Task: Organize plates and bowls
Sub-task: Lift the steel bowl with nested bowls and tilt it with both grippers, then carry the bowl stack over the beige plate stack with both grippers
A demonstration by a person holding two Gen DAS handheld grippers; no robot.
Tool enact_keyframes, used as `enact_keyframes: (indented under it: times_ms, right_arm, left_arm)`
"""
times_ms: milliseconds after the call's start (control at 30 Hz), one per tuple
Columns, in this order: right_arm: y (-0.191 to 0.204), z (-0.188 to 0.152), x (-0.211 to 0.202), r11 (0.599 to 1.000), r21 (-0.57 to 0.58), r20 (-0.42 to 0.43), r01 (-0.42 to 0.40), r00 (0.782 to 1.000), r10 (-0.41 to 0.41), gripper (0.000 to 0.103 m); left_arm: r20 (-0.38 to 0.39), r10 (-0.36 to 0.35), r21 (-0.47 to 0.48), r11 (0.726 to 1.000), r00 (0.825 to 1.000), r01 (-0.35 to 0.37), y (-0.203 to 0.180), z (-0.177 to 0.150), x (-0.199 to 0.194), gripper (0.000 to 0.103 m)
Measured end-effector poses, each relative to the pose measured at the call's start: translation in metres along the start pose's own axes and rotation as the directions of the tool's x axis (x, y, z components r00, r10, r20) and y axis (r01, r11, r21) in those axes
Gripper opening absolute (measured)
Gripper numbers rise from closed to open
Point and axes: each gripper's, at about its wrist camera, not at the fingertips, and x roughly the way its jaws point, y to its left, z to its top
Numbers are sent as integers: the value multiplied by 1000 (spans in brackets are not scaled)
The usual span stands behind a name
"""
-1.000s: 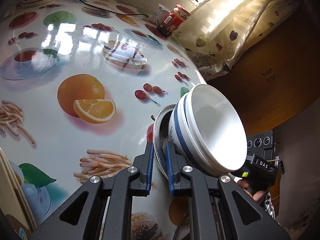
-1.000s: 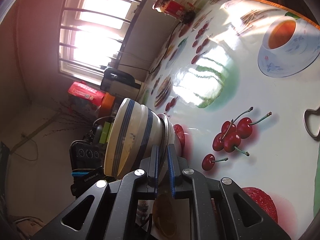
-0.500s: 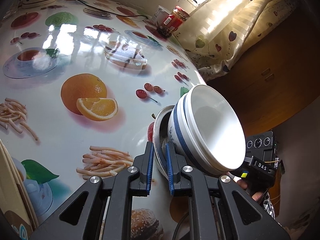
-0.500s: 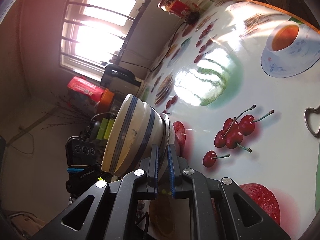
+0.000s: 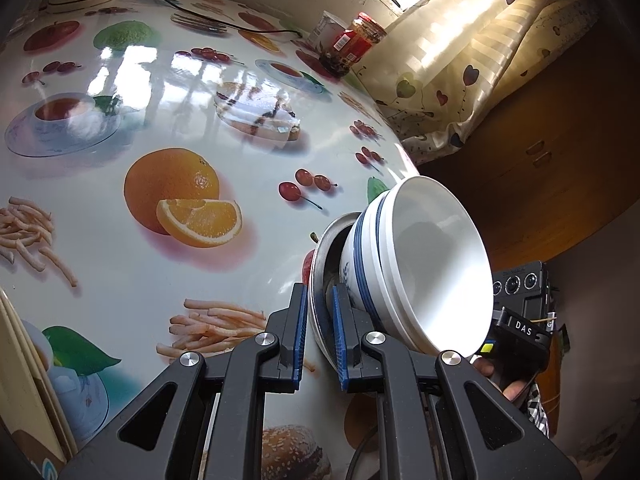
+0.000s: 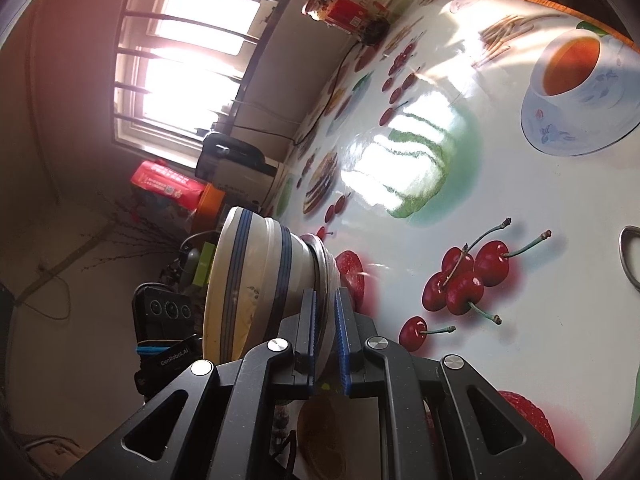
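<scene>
Little has changed over the last second: both grippers stay clamped on the same load, and only the framing of the bench print has drifted slightly in each view. The left gripper (image 5: 319,330) has its jaws nearly closed on the near rim of a metal plate (image 5: 320,256). The right gripper (image 6: 325,336) grips the same plate (image 6: 326,264) from the opposite side, jaws equally narrow. The plate is carried on edge at the near right edge of the bench (image 5: 120,240) — two nested bowls (image 5: 420,264) with blue bands sit against its face, mouths turned away from the bench.

Judgement: the stack is gathered and held by both grippers, but not yet set down. The steady hold suggests a pause before placement, so the remaining work is chiefly to level the load and lower it.

Hard to make out:
- Whether the plate touches the bench or hangs just clear of it — the lower rim is hidden behind the jaws in both views.
- What keeps the bowls (image 6: 248,280) against the tilted plate; the contact is hidden.
- The far jar (image 5: 356,44), small and partly in glare.
- A metal loop (image 6: 630,260) at the right edge, cut off by the frame
</scene>
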Motion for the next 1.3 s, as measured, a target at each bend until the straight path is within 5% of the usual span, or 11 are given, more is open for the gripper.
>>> enact_keyframes:
  times_ms: [1300]
  right_arm:
    - [43,-1,14,997,-68,-6,-47,999,47,9]
  left_arm:
    - [97,5,-8,1000,995,-4,4,-3,-52,11]
